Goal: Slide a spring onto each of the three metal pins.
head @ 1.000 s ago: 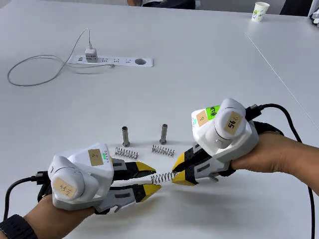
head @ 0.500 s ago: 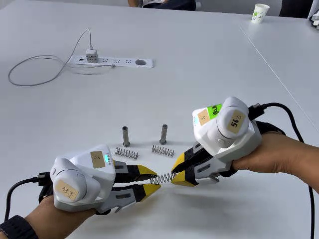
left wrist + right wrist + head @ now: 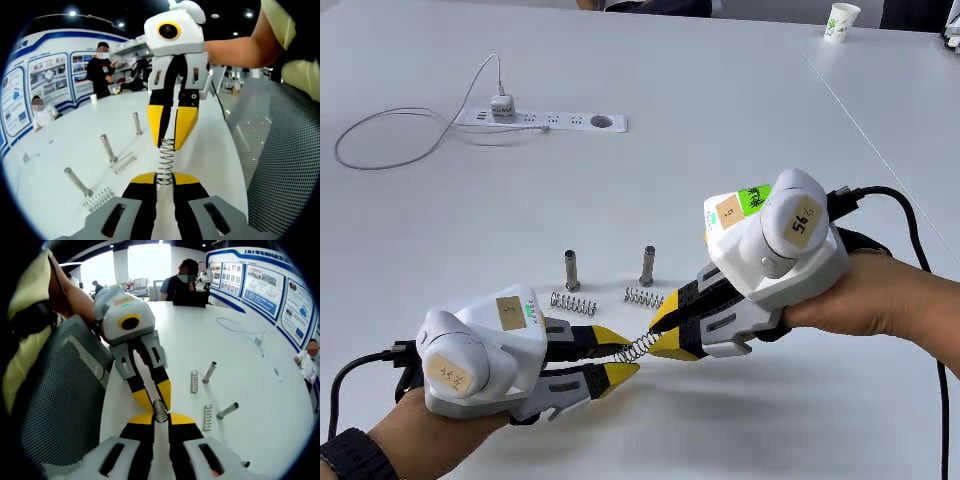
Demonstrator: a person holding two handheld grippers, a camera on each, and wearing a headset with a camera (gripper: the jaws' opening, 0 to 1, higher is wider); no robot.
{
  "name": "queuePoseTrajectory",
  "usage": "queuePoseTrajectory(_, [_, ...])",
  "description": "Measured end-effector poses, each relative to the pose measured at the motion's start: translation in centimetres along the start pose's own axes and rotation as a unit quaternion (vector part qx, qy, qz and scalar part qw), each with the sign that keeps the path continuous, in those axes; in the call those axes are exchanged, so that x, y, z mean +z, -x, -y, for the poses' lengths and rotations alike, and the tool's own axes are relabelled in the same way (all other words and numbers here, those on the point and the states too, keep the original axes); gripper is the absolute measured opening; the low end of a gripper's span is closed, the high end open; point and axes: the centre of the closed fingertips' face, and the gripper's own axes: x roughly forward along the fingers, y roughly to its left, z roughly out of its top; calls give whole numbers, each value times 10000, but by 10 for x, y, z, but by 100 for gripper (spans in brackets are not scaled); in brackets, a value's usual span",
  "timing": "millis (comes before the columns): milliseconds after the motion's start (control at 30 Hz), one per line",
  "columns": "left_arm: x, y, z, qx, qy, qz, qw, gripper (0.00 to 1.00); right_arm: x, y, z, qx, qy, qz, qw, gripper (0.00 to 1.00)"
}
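Note:
A small steel spring [image 3: 642, 345] hangs in the air between the two grippers. My right gripper [image 3: 660, 335] is shut on its upper end; from the top of the left gripper view it shows as the right gripper [image 3: 172, 136]. My left gripper [image 3: 621, 356] holds the lower end of the spring [image 3: 164, 162] between its yellow tips. The spring [image 3: 160, 411] sits in my right gripper's tips [image 3: 155, 418]. Two metal pins [image 3: 571, 270] [image 3: 647, 265] stand upright on the table, with a loose spring [image 3: 573, 303] [image 3: 642, 297] lying before each. A third pin [image 3: 136, 122] stands farther along.
The white table [image 3: 740, 140] carries a power strip [image 3: 542, 122] with a charger and a looped white cable [image 3: 380, 140] at the back left. A paper cup [image 3: 841, 22] stands at the far right. People stand beyond the table [image 3: 102, 70].
My right gripper has risen and moved left, so the spring now slants up toward it. My left gripper's jaws have narrowed onto the spring's lower end.

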Motion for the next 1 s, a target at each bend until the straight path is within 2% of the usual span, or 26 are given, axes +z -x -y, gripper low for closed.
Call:
queuePoseTrajectory(567, [6, -1, 1, -28, 27, 106, 9999, 12, 21, -3, -4, -8, 223, 180, 9996, 11])
queuePoseTrajectory(1000, [7, -2, 2, -50, 83, 150, 9998, 12, 25, -6, -5, -5, 299, 199, 9994, 11])
